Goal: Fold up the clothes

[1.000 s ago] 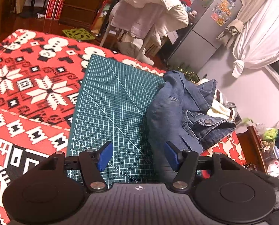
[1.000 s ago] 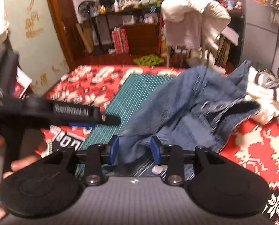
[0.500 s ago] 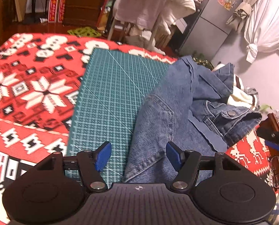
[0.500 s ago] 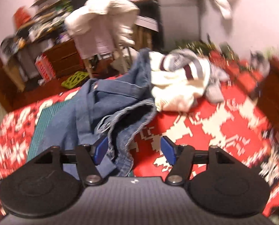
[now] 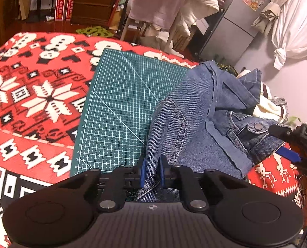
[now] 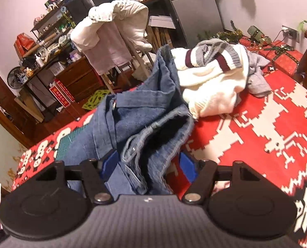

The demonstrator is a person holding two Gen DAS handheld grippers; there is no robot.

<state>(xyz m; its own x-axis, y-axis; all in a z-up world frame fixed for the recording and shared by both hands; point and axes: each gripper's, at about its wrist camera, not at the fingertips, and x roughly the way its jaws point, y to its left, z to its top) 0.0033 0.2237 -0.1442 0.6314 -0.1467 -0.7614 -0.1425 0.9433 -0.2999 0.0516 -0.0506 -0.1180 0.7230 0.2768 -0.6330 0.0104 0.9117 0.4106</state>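
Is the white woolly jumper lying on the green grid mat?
No, the white knitted jumper lies on the red patterned blanket, beyond the blue denim garment.

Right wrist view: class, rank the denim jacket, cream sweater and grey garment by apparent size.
1. Denim jacket, though nearness to the camera enlarges it.
2. Cream sweater.
3. Grey garment, partly hidden behind the sweater.

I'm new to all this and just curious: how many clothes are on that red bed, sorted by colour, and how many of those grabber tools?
Blue denim garment: 1
Cream sweater with maroon and grey stripes: 1
Grey garment: 1
Grippers, left gripper and right gripper: 2
Total: 3 clothes, 2 tools, 5 things.
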